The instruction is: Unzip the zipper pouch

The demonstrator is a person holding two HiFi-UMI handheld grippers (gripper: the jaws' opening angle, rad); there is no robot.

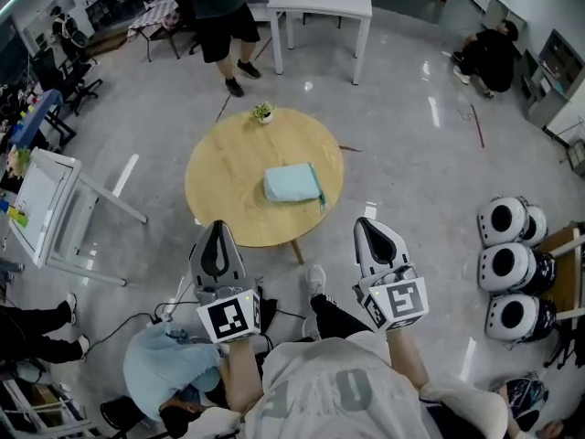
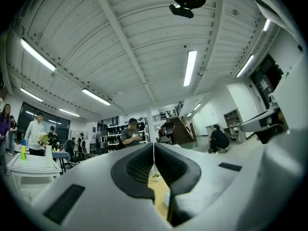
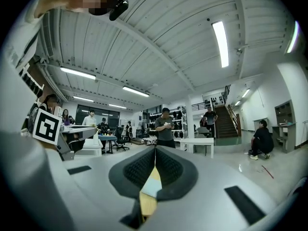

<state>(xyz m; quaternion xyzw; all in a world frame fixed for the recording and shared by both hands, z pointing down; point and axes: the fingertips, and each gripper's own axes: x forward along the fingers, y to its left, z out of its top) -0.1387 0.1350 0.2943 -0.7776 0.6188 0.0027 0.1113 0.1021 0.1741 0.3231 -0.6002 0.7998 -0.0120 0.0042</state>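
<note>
A round wooden counter (image 1: 224, 172) is seen on a shiny grey floor (image 1: 411, 154). The light blue zipper pouch (image 1: 292, 185) is laid flat near the middle of this counter, and a small potted plant (image 1: 263, 112) is placed at its far edge. The left gripper (image 1: 218, 231) and the right gripper (image 1: 367, 229) are held at the near edge of the counter, each with its jaws pressed together and nothing between them. A white table (image 1: 320, 3) is set beyond the counter.
</note>
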